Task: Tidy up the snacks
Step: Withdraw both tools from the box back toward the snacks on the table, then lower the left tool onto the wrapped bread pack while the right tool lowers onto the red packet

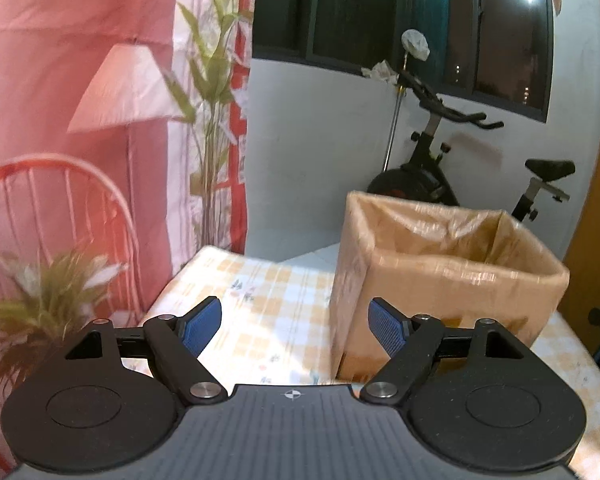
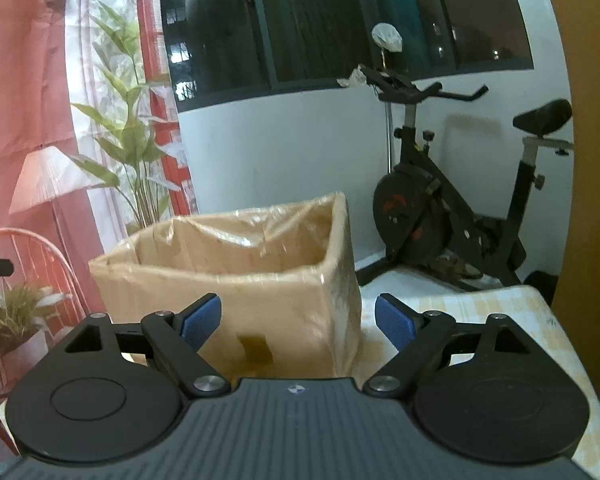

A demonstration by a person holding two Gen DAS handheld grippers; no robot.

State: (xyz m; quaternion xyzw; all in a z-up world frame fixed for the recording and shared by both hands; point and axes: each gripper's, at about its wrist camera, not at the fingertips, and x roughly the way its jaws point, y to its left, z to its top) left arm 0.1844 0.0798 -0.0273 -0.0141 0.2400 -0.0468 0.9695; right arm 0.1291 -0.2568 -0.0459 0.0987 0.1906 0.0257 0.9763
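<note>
An open cardboard box (image 1: 440, 280) wrapped in clear tape stands on a table covered by a yellow checked cloth (image 1: 268, 312). In the left wrist view the box is ahead and to the right of my left gripper (image 1: 296, 326), whose blue pads stand wide apart with nothing between them. In the right wrist view the same box (image 2: 236, 280) fills the middle, just beyond my right gripper (image 2: 298, 324), which is open and empty too. Its right pad is past the box's right corner. No snack shows in either view, and the box's inside is hidden.
An exercise bike (image 2: 440, 216) stands on the floor behind the table by a white wall under dark windows. A red wire chair (image 1: 52, 216) and potted plants (image 1: 48, 300) are at the left, in front of a pink curtain. The table's far edge (image 1: 236, 256) is close behind the box.
</note>
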